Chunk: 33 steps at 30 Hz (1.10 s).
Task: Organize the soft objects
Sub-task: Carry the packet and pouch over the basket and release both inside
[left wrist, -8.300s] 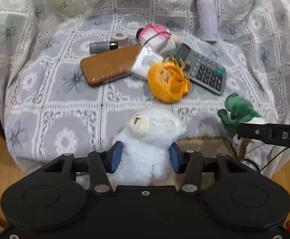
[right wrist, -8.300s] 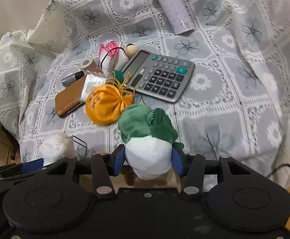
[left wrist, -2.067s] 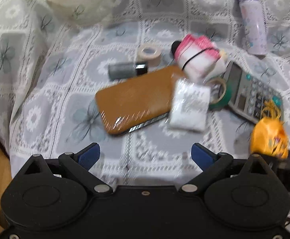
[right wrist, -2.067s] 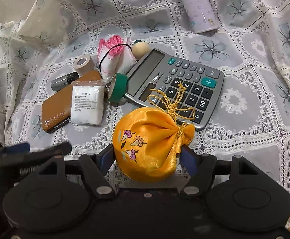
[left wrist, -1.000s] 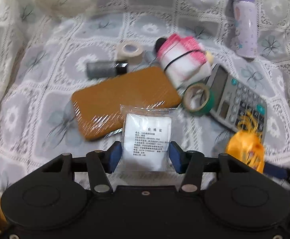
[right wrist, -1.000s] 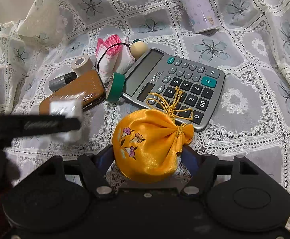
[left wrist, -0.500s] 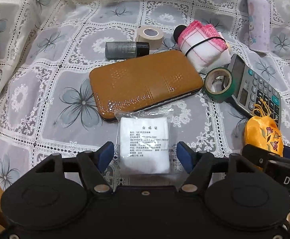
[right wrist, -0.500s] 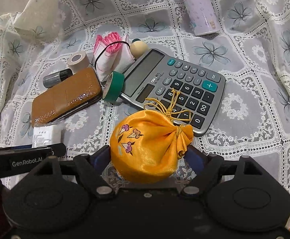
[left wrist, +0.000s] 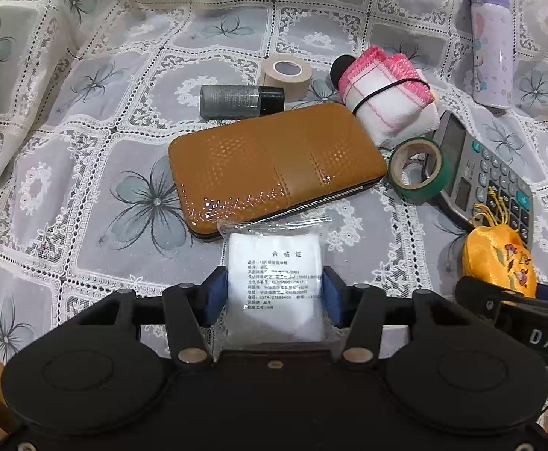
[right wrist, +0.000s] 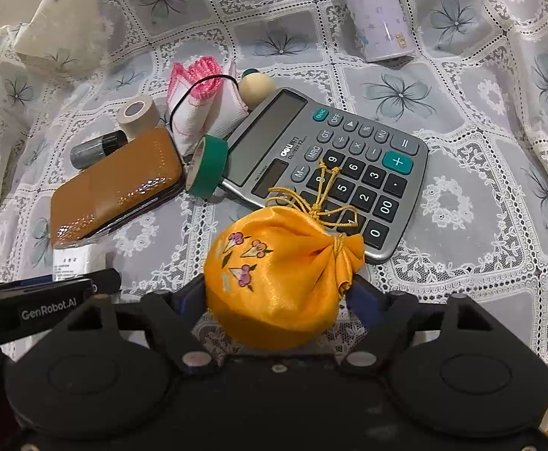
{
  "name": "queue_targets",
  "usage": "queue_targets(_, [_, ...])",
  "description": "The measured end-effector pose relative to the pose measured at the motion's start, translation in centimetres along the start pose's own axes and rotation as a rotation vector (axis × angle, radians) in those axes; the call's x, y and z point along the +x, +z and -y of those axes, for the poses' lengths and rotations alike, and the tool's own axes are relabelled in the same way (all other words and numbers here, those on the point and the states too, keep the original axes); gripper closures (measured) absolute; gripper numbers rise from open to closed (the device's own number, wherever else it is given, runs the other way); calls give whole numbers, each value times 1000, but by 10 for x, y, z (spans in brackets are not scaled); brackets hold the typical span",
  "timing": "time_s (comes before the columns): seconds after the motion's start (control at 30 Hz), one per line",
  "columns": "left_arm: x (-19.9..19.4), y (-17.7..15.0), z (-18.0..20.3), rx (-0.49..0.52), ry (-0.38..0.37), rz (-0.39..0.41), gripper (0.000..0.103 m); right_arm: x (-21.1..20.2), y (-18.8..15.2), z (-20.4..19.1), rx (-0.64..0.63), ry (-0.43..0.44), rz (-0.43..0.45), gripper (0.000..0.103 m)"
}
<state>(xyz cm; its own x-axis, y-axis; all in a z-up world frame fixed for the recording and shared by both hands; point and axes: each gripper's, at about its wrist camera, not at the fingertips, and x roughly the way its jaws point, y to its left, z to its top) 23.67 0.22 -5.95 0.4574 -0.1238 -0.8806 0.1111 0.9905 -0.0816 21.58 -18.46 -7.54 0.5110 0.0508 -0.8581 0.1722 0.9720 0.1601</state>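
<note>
My left gripper (left wrist: 274, 295) has its pads pressed on the white packet (left wrist: 274, 285) at the cloth's near edge, just in front of the brown case (left wrist: 274, 167). My right gripper's (right wrist: 274, 300) jaws are closing on the orange pouch (right wrist: 277, 278). Only the right view shows the calculator (right wrist: 334, 173) keys fully; only the left shows the bottle's (left wrist: 490, 37) cap.
</note>
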Motion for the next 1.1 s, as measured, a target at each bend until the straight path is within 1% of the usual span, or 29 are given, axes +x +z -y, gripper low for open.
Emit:
queue_targets(0.07, [-7,-2,0,-4,-11,9,53,-2,-1,-1,-9,-1,1,32])
queue_targets(0.2, [-24,-7,2,-1,-17,38,53,-15,-5,-2,-14,-6,23,33])
queue_targets(0.47, [-63,-31,3,-2,-38,76,53,-63,-20,4,-10,13,96,33])
queue_targets(0.7, [-85,-67,5,-3,-50,73,53,-102,-52,13,-6,32,118,33])
queue_targets(0.9, [-98,-100,12,-2,-51,66,53,-128,-85,23,20,61,113,33])
queue_targets(1.1, [-113,-129,17,-8,-49,86,53,-151,-117,28,36,80,119,33])
